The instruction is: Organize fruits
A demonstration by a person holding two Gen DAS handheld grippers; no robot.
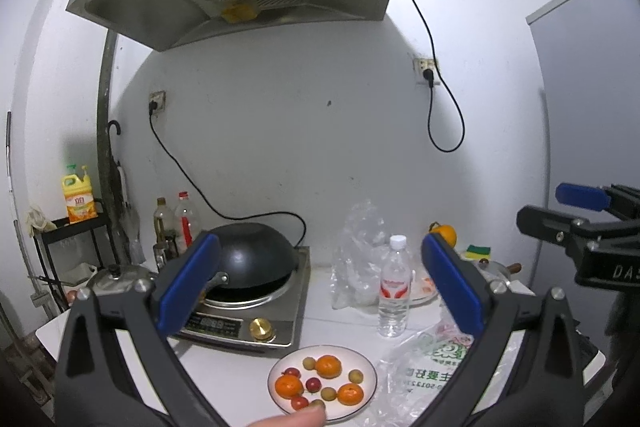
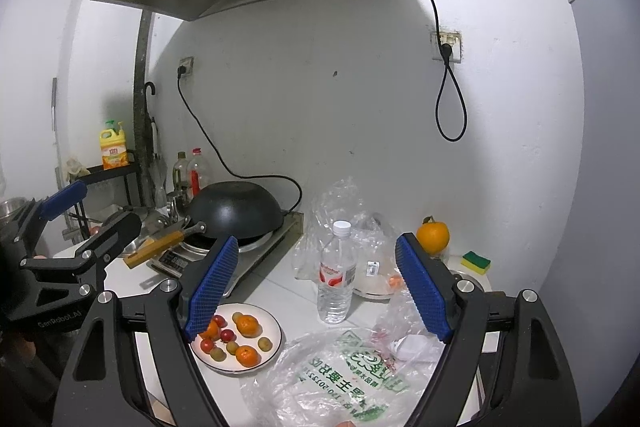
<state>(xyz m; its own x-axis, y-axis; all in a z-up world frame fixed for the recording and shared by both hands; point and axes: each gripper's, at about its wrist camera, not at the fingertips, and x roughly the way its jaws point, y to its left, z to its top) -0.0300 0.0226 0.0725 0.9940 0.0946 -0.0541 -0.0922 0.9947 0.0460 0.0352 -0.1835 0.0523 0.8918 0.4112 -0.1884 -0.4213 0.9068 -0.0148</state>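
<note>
A white plate near the counter's front edge holds three tangerines, small red fruits and small green fruits. A larger orange stands at the back right by the wall. My left gripper is open and empty, held above the counter behind the plate. My right gripper is open and empty, held above the counter right of the plate. Each gripper shows at the edge of the other's view.
An induction cooker with a black wok sits left. A water bottle stands mid-counter. Printed plastic bags lie front right; a clear bag stands behind. A sponge and a second plate are at the right.
</note>
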